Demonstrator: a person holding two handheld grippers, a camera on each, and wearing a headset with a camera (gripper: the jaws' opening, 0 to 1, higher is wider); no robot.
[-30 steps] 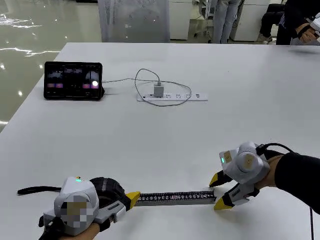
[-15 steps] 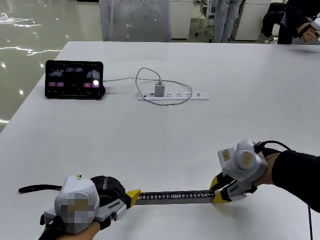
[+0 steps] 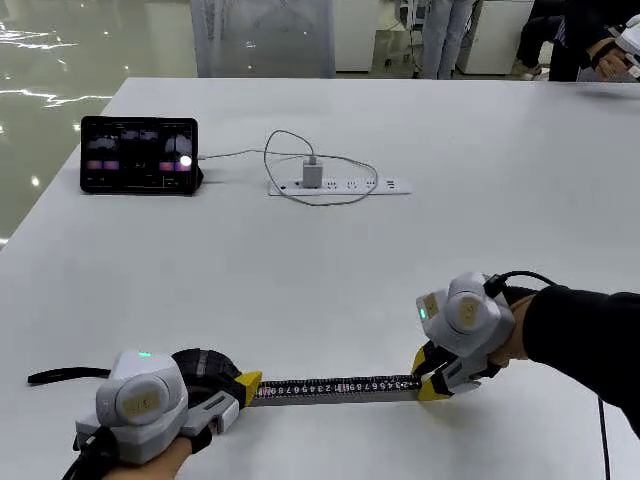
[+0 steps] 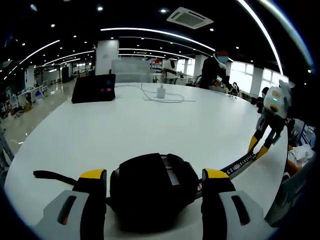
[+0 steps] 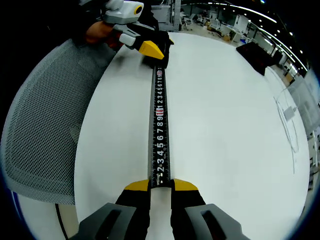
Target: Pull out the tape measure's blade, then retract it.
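Head view: tape measure case (image 3: 205, 372), black, lies on the white table (image 3: 400, 260) at 7 o'clock, with the blade (image 3: 335, 386) drawn out flat along the tabletop toward 5 o'clock. Left gripper (image 4: 154, 176): its yellow-tipped jaws sit one on each side of the case and clamp it. Right gripper (image 5: 161, 186): jaws are pinched together on the blade's free end, and the numerals run away from them toward the case at 12 o'clock in that view. Nothing lies on the table between case and blade end. Well apart from the work are a tablet (image 3: 139, 154) with a lit screen at 10 o'clock, and a white power strip (image 3: 340, 186) at 12 o'clock carrying a charger (image 3: 312, 175), whose cable (image 3: 290, 140) loops over the strip and runs to the tablet. A dark strap (image 3: 60, 376) trails from the case toward 9 o'clock. People (image 3: 440, 30) stand beyond the far edge, cut off by the frame. Hard to make out: the left gripper's body covers much of the case in the head view; the blade's end hook is hidden between the right jaws; a grey mesh surface (image 5: 45, 125) at 9 o'clock in the right gripper view cannot be identified.
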